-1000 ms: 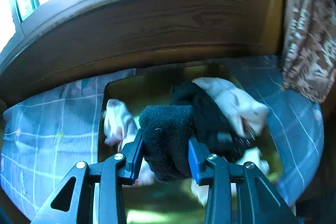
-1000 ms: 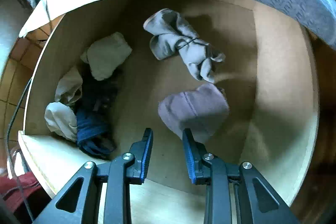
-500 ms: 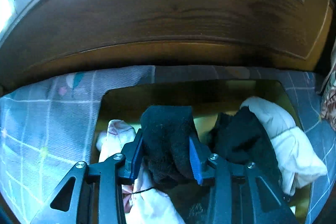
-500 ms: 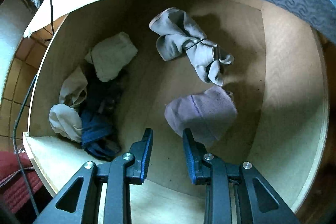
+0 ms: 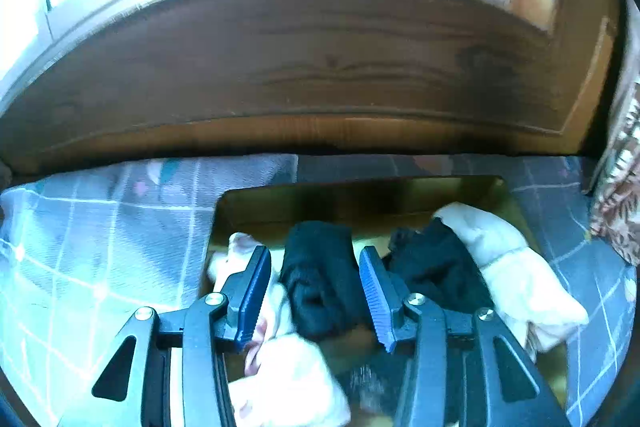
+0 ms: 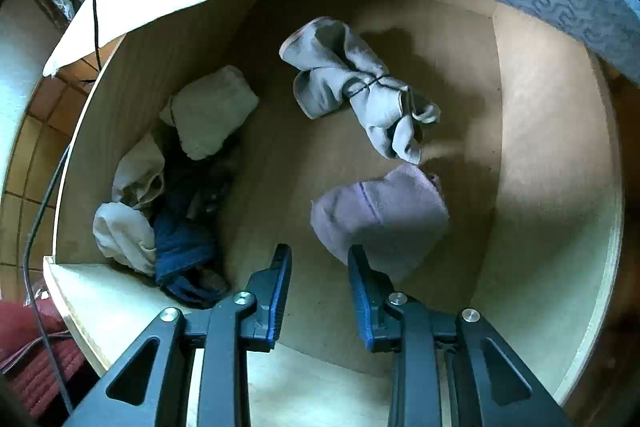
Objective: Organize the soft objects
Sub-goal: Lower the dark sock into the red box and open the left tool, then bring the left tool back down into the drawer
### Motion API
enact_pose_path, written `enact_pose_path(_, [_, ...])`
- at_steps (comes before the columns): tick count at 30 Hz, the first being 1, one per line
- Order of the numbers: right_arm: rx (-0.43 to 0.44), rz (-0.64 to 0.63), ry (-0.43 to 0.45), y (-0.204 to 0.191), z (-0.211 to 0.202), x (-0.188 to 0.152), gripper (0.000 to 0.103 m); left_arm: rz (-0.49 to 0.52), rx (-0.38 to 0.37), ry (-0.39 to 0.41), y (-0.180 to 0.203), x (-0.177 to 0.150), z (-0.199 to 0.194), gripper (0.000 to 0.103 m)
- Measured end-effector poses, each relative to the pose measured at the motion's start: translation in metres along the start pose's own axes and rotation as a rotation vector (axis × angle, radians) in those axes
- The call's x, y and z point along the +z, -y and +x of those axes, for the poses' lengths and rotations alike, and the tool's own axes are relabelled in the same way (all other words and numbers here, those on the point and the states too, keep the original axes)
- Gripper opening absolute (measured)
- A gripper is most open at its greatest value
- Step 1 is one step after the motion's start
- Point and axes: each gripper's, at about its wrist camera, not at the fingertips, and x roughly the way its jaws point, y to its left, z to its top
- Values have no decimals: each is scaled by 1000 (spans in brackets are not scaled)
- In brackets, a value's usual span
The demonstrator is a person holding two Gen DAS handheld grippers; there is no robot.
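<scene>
In the left wrist view my left gripper (image 5: 316,291) hangs over a shallow box (image 5: 256,199) of socks. A rolled black sock (image 5: 320,275) stands between its fingers. The jaws are opening, and a thin gap shows on each side of the roll, so the pads (image 5: 256,287) no longer press it. In the right wrist view my right gripper (image 6: 320,267) hovers above a wooden drawer (image 6: 560,187). Its jaws are drawn close together with nothing between them. A lilac sock roll (image 6: 380,215) lies just ahead of the right fingertip, and a tied grey sock pair (image 6: 352,91) lies farther back.
The box also holds a black sock heap (image 5: 436,267), a tied white bundle (image 5: 516,271) and pale pink-white socks (image 5: 292,379). It rests on checked cloth (image 5: 100,227) below a wooden sill (image 5: 320,75). At the drawer's left lie a cream roll (image 6: 212,111), dark blue socks (image 6: 184,251) and white socks (image 6: 124,235).
My left gripper has shifted over the box and sunk a little. Its jaws have widened and let go of the black roll. The right gripper has stayed put.
</scene>
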Motion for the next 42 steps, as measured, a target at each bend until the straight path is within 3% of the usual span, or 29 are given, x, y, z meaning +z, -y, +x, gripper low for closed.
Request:
enact_pose_path(3, [-10,11,11,-2,-2,-2,31,53,-15,35,8,-17,-31,51])
enact_pose_path(7, [-21,16,34,-4,-8,-4,50,112,-98,59,21,-62,-76,58])
enact_pose_path(13, [-40,-6,40,-9,-11,-6,50,167,-210,16,35,-140,-113,58])
enact_pose_path(17, [-41,-26,29,-15,-10,-5,50,199,-253,-57,46,-197,-126,58])
enact_pose_path(21, [-63,-58,19,-19,-11,3,50,255,-243,-115,64,-254,-137,58])
enact_pose_path(28, [-230,-261,-10,-37,-6,30,50,282,-188,-206,90,-327,-127,58])
enact_pose_path(35, [-331,-407,-71,-59,25,52,51,287,-173,-273,105,-358,-115,58])
enact_pose_path(38, [-376,-447,-79,-65,36,60,51,334,-139,-271,114,-367,-114,59])
enact_pose_path(42, [-443,-489,-84,-68,50,70,59,330,-156,-288,116,-373,-113,59])
